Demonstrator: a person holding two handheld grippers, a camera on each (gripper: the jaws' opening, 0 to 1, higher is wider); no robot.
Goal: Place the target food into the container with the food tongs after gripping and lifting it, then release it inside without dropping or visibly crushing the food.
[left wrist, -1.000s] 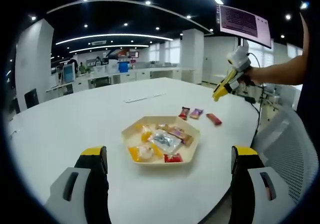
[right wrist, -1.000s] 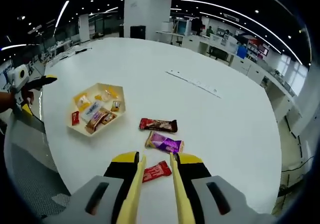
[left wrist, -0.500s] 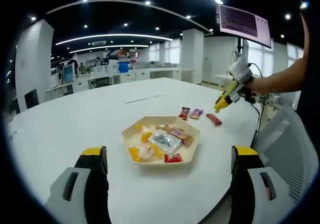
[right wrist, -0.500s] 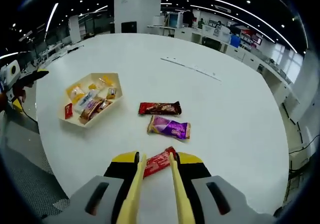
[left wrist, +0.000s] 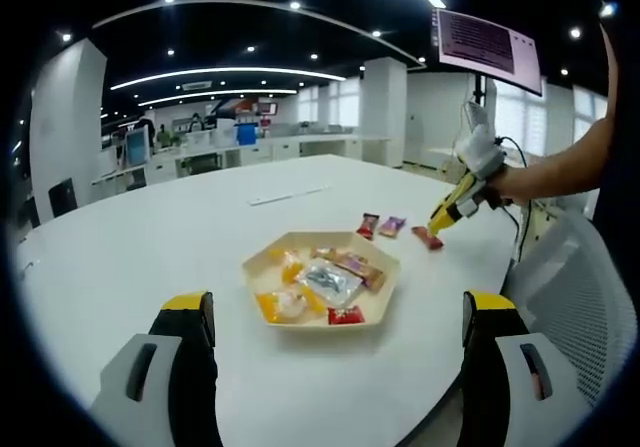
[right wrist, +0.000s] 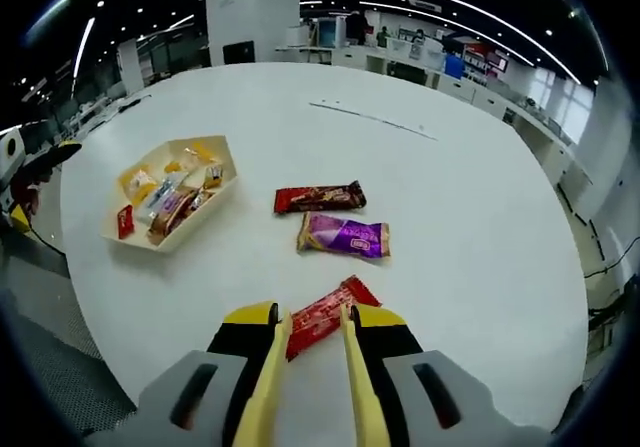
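So the right gripper [right wrist: 310, 339] holds the yellow food tongs [right wrist: 308, 367], and their tips sit on either side of the red snack bar [right wrist: 326, 313] near the table's edge; they look spread around it, not squeezing yet, though I can't tell whether they touch the wrapper. The hexagonal tray [right wrist: 160, 235], already stocked with packets, sits further in across the white tabletop [right wrist: 450, 217], well apart from the bar. The left gripper [left wrist: 340, 367] hangs wide open over the near edge. My worry: that wrapper looks slick and the bar is angled across the tips, so it could twist out, or get crushed by overgripping.
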